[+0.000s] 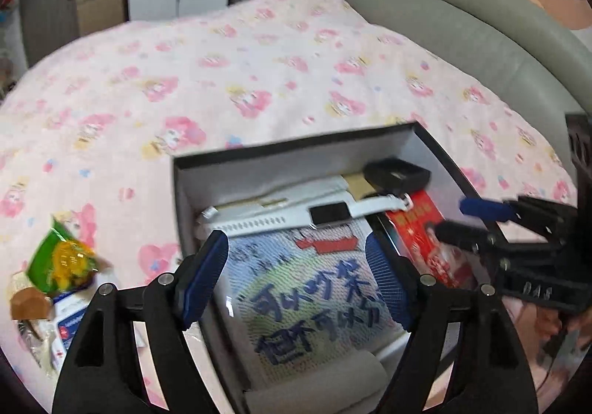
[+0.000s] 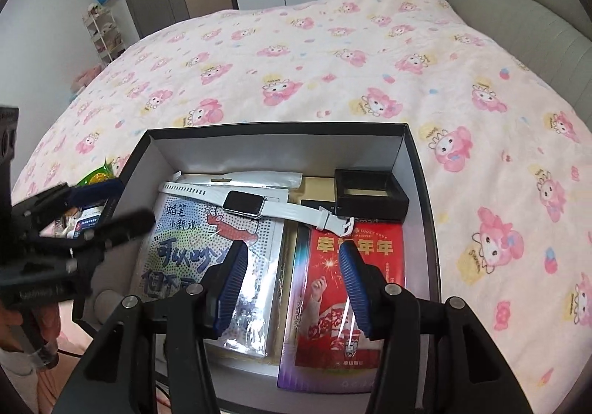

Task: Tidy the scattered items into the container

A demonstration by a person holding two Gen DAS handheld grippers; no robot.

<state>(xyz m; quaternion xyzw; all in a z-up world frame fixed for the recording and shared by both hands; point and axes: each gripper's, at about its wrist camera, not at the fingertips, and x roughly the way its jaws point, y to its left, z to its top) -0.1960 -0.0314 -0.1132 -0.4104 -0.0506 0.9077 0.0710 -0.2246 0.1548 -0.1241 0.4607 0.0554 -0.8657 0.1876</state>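
1. Box [image 2: 414, 170], black card with grey lining, on the pink bedspread; white-strapped smartwatch [image 2: 244, 205] already inside.
2. Left gripper [image 1: 296, 280] and right gripper [image 2: 290, 284] above box, both spread, empty.
3. Next, probably: fetching green snack packet [image 1: 63, 260] left of box.

Left wrist view: rode on the left gripper [image 1: 296, 277], looked forward and steeply down between its two blue pads, close above the near left part of the box [image 1: 288, 153].
Right wrist view: rode on the right gripper [image 2: 290, 280], also faced forward and down, close above the box [image 2: 277, 129], nearer its right half.
Beyond the jaws, both views: the pink patterned bedspread [image 1: 240, 62] stretched away to the far wall.
Shared ground: the box interior, the white watch [image 1: 325, 214] [image 2: 244, 201] just ahead of both jaws, the bedspread [image 2: 333, 55].
Cross-sight: the right gripper [image 1: 470, 218] showed right of the left jaws; the left gripper [image 2: 111, 203] showed left of the right jaws.
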